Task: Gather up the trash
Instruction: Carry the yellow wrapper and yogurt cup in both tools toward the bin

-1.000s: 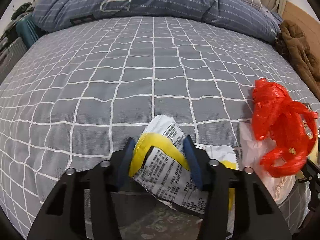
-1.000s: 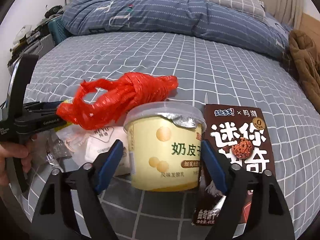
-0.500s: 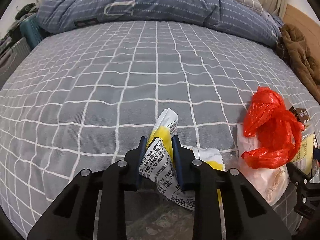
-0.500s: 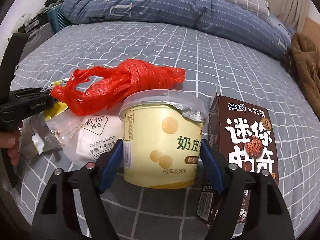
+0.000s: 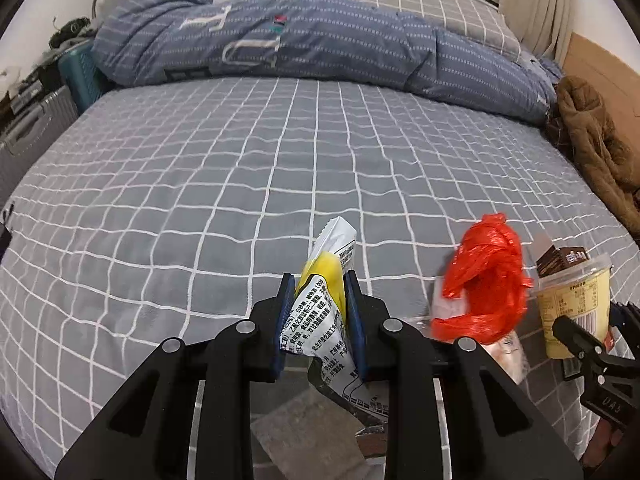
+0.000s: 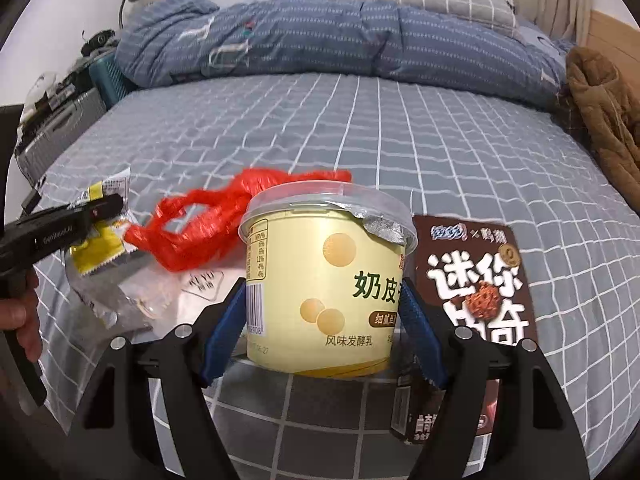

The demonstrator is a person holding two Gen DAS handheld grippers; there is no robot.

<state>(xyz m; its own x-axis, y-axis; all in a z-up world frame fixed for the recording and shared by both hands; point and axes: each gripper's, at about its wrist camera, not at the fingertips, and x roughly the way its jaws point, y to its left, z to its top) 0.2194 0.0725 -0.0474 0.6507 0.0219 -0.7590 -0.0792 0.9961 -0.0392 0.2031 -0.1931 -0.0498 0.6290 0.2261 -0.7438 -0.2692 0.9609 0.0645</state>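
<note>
Left gripper (image 5: 320, 316) is clamped on a crumpled white-and-yellow printed plastic snack wrapper (image 5: 326, 304). Blue pads pinch it from both sides; the wrapper's top sticks up past the fingertips, and its lower end hangs behind them, clear of the bed. From the right wrist view the same left gripper (image 6: 105, 208) comes in from the left edge with the wrapper (image 6: 100, 256) in its tip and a person's hand (image 6: 22, 316) on the handle.

Right gripper (image 6: 323, 312) has its jaws wide around a pale yellow round plastic yogurt tub (image 6: 326, 280) with a clear lid over peeled-back foil. Pads sit against the tub's two sides, so it is gripped; the tub's base looks just off the sheet.

The rest of the trash lies on the bed's grey sheet with white grid lines (image 5: 240, 184):
- crumpled red plastic bag (image 6: 208, 232), just behind-left of the tub
- clear plastic packet with white print (image 6: 192, 292), under the red bag
- dark brown cardboard snack box (image 6: 476, 288), lying flat just right of the tub

A blue striped duvet (image 5: 300, 44) is bunched at the far end, and a brown garment (image 5: 596, 144) lies at the right edge.
</note>
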